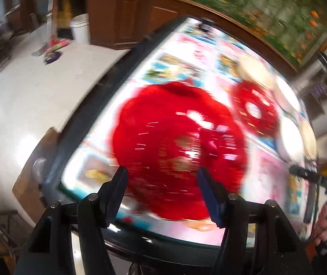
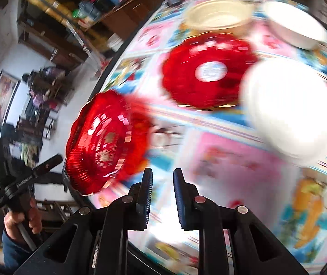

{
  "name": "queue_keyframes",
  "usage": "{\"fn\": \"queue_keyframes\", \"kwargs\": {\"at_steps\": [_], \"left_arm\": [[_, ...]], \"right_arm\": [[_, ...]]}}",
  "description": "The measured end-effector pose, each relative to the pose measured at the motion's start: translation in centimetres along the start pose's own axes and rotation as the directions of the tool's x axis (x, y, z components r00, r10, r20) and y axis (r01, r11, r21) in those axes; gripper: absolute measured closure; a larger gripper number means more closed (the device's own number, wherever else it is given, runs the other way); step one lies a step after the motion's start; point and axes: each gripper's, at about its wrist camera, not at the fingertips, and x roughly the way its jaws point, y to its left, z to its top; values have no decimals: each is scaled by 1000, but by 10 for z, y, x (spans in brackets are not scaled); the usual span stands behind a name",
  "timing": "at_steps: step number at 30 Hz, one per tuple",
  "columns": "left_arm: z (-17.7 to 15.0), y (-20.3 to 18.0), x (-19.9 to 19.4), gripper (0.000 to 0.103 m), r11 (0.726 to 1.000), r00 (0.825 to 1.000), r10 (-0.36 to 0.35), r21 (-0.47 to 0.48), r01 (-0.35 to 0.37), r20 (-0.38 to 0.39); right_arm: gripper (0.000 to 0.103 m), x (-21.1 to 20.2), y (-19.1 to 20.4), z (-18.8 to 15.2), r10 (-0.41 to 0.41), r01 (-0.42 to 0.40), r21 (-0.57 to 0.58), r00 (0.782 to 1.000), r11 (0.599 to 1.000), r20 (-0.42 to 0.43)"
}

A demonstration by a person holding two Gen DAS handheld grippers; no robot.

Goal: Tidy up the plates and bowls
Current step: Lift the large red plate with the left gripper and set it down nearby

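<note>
Both views are motion-blurred. My left gripper (image 1: 162,171) is open over the near table edge, with a red scalloped glass plate (image 1: 179,151) lying just beyond its fingers. A second red plate (image 1: 256,110) lies farther right. In the right wrist view, the near red plate (image 2: 104,142) sits at the table's left edge and the second red plate (image 2: 207,71) lies mid-table. My right gripper (image 2: 162,176) is open a little and empty above the tablecloth. A white bowl (image 2: 289,107), a cream bowl (image 2: 218,16) and another white bowl (image 2: 294,27) stand beyond.
The table (image 1: 122,236) has a dark rim and a bright cartoon-print cloth (image 2: 232,167). White and cream bowls (image 1: 289,137) line its far right side. A white floor (image 1: 25,96), a white bucket (image 1: 80,29) and wooden cabinets (image 1: 126,18) lie left of the table.
</note>
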Motion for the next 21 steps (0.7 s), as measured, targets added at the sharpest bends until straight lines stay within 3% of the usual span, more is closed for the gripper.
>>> {"fn": "queue_keyframes", "kwargs": {"at_steps": [5, 11, 19, 21], "left_arm": [[10, -61, 7, 41, 996, 999, -11, 93, 14, -36], [40, -120, 26, 42, 985, 998, 15, 170, -6, -55], [74, -150, 63, 42, 983, 995, 50, 179, -33, -91], [85, -151, 73, 36, 987, 993, 53, 155, -36, -103]], "right_arm": [[83, -38, -40, 7, -11, 8, 57, 998, 998, 58], [83, -75, -62, 42, -17, 11, 55, 994, 998, 106], [83, -71, -73, 87, -20, 16, 46, 997, 999, 77], [83, -63, -76, 100, -47, 45, 37, 996, 998, 70]]}}
